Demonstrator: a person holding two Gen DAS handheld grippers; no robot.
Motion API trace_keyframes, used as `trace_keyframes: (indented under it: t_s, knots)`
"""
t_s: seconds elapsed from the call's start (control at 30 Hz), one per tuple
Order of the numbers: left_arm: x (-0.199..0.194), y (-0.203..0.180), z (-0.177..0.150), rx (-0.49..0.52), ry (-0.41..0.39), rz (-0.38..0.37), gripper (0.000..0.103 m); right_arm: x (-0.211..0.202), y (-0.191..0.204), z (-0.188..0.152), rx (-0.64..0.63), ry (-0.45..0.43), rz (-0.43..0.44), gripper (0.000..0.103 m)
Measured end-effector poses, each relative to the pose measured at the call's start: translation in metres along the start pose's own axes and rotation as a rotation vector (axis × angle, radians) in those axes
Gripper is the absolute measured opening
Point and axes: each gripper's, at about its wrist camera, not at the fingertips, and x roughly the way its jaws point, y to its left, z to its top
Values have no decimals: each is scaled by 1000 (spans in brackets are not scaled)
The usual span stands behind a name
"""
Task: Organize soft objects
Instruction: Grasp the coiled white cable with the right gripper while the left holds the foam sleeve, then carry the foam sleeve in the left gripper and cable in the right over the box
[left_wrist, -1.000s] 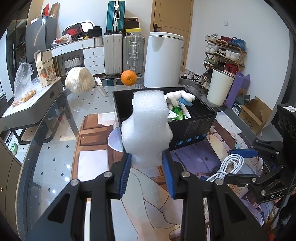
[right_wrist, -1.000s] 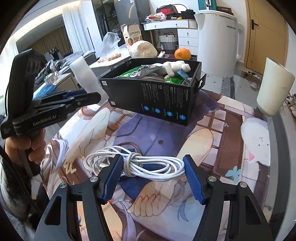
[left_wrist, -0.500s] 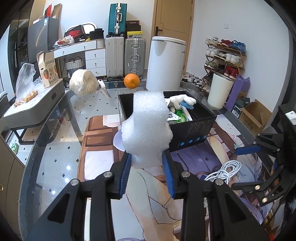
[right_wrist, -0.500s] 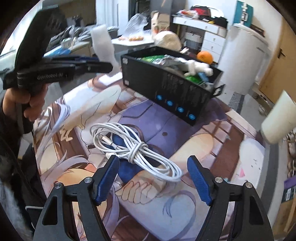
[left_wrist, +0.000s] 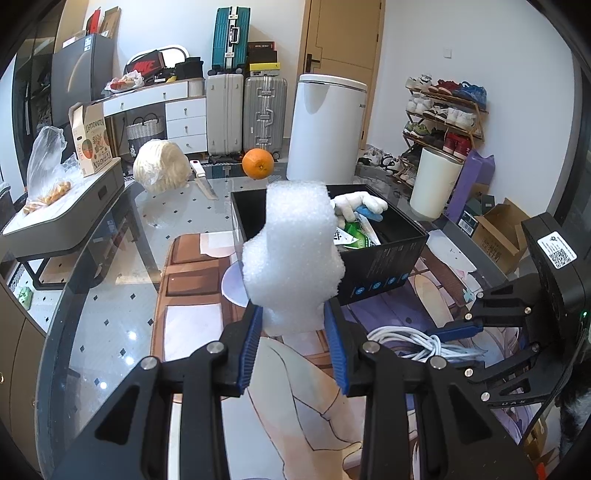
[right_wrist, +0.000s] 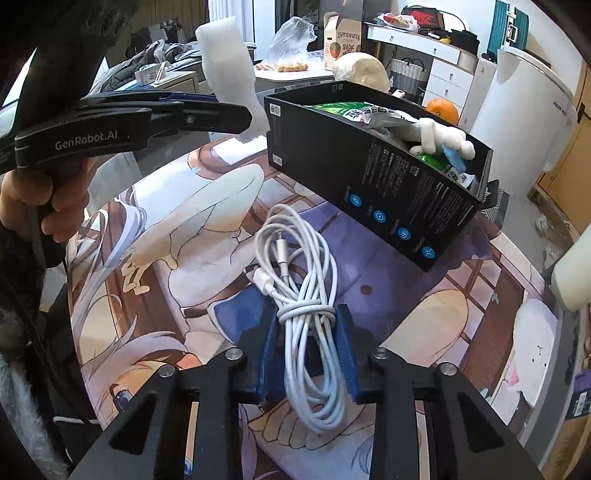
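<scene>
My left gripper (left_wrist: 293, 339) is shut on a white foam block (left_wrist: 293, 254) and holds it up above the printed mat, short of the black box (left_wrist: 384, 262). The foam also shows in the right wrist view (right_wrist: 231, 79), with the left gripper (right_wrist: 243, 118) beside the box (right_wrist: 373, 184). The box holds a white plush toy (right_wrist: 439, 138) and green packets (right_wrist: 343, 110). My right gripper (right_wrist: 308, 345) has closed around the knotted middle of a coiled white cable (right_wrist: 303, 280) that lies on the mat; the cable also shows in the left wrist view (left_wrist: 410, 339).
An orange (left_wrist: 258, 163), a knife (left_wrist: 203, 181) and a wrapped cabbage (left_wrist: 160, 171) lie on the glass table (left_wrist: 110, 314) beyond the box. A white bin (left_wrist: 325, 125) and a white cup (left_wrist: 436, 188) stand past the table's far edge.
My right gripper turned, moved onto the cable and closed its jaws around the knotted middle. My left gripper kept hold of the foam and shifted slightly towards the box.
</scene>
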Motion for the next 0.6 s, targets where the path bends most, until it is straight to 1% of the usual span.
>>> trace_keyframes:
  t_s: [0.3,0.6]
  knots:
    - [0,-2,4,1,-12,-16,33,-20,-1,-1,20,-49,-23,30]
    - [-4,-2,9,3,-31,-26,33,-51,-4,3,26,-139,-56,30]
